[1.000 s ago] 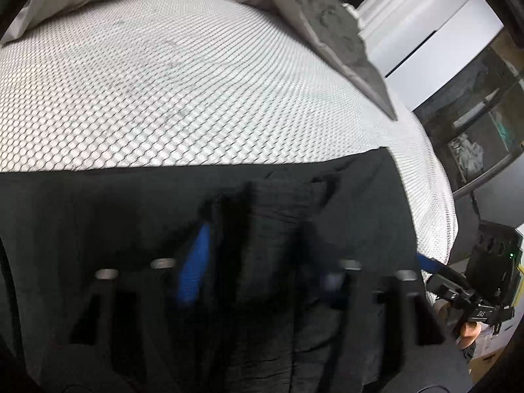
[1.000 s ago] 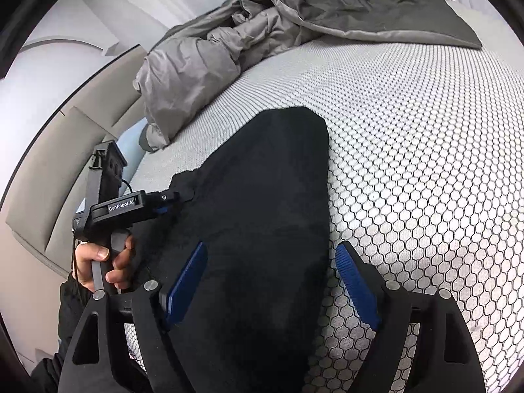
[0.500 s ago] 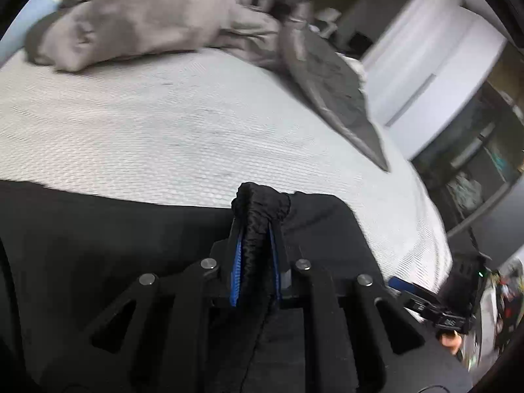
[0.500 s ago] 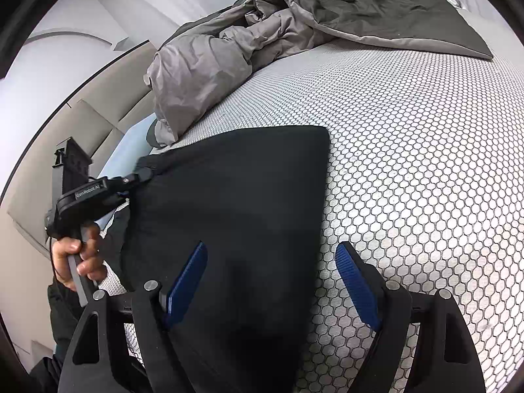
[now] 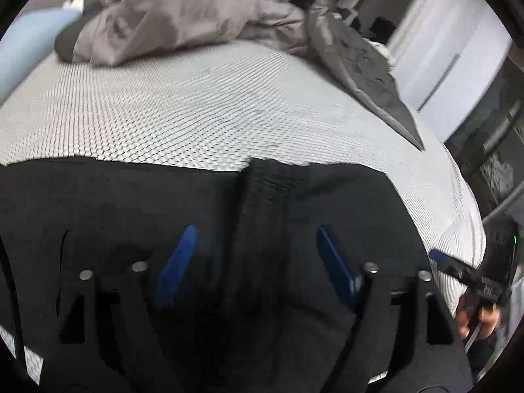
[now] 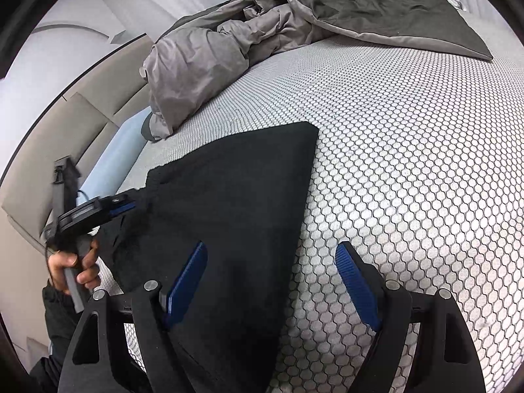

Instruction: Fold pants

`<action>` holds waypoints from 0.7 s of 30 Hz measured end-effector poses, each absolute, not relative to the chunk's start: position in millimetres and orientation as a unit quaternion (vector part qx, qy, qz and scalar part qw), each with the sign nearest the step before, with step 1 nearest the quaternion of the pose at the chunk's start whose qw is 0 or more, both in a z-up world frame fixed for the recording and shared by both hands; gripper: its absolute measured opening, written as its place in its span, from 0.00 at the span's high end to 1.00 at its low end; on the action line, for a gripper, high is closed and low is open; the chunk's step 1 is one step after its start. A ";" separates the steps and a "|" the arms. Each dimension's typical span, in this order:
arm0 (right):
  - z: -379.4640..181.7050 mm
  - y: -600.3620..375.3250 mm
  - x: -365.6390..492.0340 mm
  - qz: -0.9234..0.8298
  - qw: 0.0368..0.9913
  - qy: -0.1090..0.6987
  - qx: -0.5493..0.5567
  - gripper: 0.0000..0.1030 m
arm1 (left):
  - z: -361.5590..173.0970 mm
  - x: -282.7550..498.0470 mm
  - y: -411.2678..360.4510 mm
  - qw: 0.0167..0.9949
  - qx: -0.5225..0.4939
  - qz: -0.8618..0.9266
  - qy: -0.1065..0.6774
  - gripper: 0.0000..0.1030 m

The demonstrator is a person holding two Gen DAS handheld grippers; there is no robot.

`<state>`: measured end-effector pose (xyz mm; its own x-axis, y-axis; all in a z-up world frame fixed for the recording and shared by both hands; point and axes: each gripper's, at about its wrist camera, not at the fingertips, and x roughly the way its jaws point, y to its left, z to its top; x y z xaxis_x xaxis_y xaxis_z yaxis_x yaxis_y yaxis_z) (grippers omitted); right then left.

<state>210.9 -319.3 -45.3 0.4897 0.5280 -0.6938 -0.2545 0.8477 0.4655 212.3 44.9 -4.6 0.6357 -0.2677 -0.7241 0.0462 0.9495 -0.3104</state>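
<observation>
The bed fills both views, its white cover printed in a dark honeycomb pattern, with a rumpled grey duvet heaped at the far side. Nearer the person lie the black pants, spread as a broad, mostly flat panel with one straight edge and a clean far corner — already doubled, by the look of it.

They look like soft knit fabric: light, limp, matte rather than slick, and nothing that can break. Such cloth sags wherever it is unsupported, so I judge the corners and the thicker banded edge to be the sound places to pinch, with both ends lifted together to keep the layers aligned.

The left gripper has just been opening. Its blue pads now stand wide apart, with a raised ridge of the pants between them, and neither pad presses on it. Seen from the right wrist, it sits at the pants' near-left corner.

The right gripper is also spread wide and holds nothing — it straddles the pants' right edge, one pad over cloth, the other over bare bed.
</observation>
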 end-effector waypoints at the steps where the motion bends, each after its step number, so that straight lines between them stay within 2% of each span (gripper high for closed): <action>1: -45.5 -320.9 208.9 0.228 0.849 0.452 0.150 0.20 | 0.1 199.5 32.4 0.899 -0.121 -0.096 0.409 0.18; 5: -44.5 -325.4 191.8 0.233 0.849 0.451 0.147 0.20 | -2.1 162.4 -25.3 0.899 -0.113 -0.150 0.395 0.14; 11: -60.6 -338.3 140.3 0.258 0.827 0.457 0.202 0.21 | -23.3 136.9 -114.5 0.876 -0.061 -0.245 0.412 0.13; 14: -60.1 -331.1 124.0 0.261 0.831 0.450 0.197 0.44 | -38.0 131.9 -138.2 0.872 -0.009 -0.242 0.425 0.13; 15: -59.5 -327.9 119.5 0.263 0.833 0.447 0.194 0.59 | -41.3 133.0 -139.8 0.871 -0.009 -0.241 0.429 0.12; 16: -59.2 -324.6 115.7 0.264 0.834 0.446 0.189 0.67 | -44.7 134.0 -140.2 0.868 -0.017 -0.240 0.435 0.12; 17: -59.6 -322.7 111.8 0.258 0.838 0.445 0.183 0.70 | -46.0 135.1 -137.6 0.866 -0.024 -0.241 0.438 0.12; 18: -60.6 -321.5 108.7 0.257 0.838 0.445 0.184 0.80 | -46.9 135.2 -136.4 0.865 -0.029 -0.241 0.439 0.11; 21: -69.0 -325.5 98.5 0.257 0.828 0.455 0.204 0.86 | -45.6 139.7 -133.6 0.867 -0.038 -0.234 0.439 0.11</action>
<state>98.5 -325.5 -69.0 0.4543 0.6110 -0.6482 -0.2394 0.7846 0.5719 139.7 -133.6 -45.6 0.5048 -0.4394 -0.7430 0.3729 0.8873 -0.2714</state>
